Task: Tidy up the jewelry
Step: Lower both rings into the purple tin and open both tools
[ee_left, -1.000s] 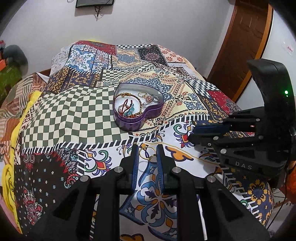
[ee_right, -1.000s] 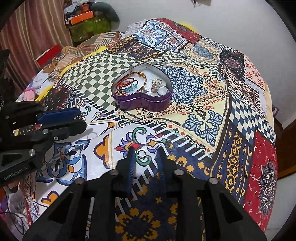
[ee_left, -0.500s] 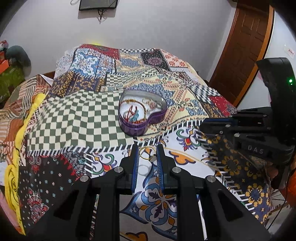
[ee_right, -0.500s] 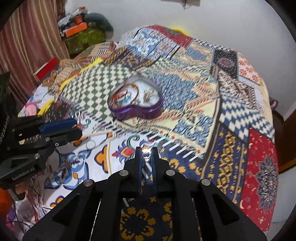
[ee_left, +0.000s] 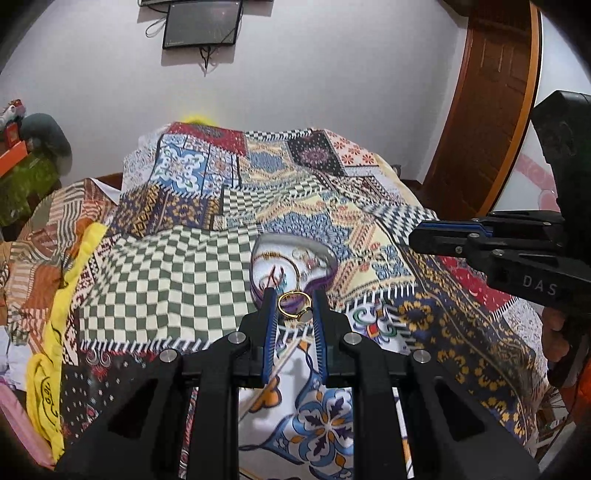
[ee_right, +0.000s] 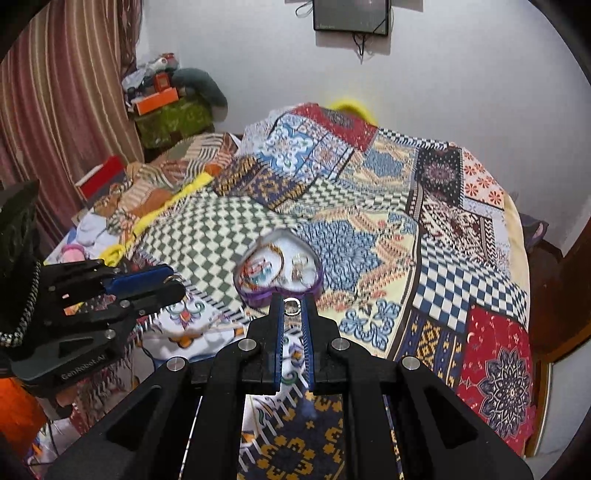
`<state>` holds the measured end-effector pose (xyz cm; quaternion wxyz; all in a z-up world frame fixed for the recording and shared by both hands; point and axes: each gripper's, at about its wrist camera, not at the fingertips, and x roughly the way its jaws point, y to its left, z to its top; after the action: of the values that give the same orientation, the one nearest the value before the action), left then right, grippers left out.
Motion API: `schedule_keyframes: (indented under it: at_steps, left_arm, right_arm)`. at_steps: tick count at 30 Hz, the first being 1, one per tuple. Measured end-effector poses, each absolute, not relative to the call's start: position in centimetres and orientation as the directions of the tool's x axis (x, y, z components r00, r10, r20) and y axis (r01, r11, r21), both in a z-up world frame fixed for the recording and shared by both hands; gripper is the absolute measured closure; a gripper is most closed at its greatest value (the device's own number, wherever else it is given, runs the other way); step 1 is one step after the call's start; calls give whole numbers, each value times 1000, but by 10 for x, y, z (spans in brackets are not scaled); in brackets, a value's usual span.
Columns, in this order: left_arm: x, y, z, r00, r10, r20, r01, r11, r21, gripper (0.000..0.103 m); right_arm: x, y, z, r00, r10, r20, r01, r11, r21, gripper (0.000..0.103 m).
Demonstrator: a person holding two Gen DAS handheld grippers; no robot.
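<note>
A purple heart-shaped tin (ee_left: 295,258) holding several bracelets and rings sits on the patchwork bedspread (ee_left: 166,277); it also shows in the right wrist view (ee_right: 277,266). My left gripper (ee_left: 294,308) is shut on a gold ring (ee_left: 293,305), held above the bed just short of the tin. My right gripper (ee_right: 291,308) is shut on a small silver ring (ee_right: 291,306), also raised just short of the tin. Each gripper shows in the other's view, the right one (ee_left: 491,251) and the left one (ee_right: 110,291).
A wooden door (ee_left: 487,110) stands at the right. Clutter, boxes and a striped curtain (ee_right: 55,110) lie left of the bed. A dark screen (ee_right: 351,14) hangs on the white wall behind.
Both grippers closed on rings lying on the bedspread and lifted them up off the cloth; the views now tilt up toward the wall, with the tin just ahead of the fingertips.
</note>
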<state>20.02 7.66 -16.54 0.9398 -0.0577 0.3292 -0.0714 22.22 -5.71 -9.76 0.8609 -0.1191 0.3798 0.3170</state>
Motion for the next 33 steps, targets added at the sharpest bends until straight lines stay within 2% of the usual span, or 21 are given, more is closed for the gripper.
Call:
schedule_keyframes:
  at_steps: [16, 33]
  left_arm:
    - [241, 95, -155, 792, -131, -596, 48, 987, -154, 86]
    - [312, 97, -209, 673, -200, -712, 61, 974, -216, 86]
  right_arm:
    - [248, -38, -90, 525, 485, -700, -629, 775, 65, 95]
    - [303, -9, -126, 405, 446, -799, -617, 778, 121, 95]
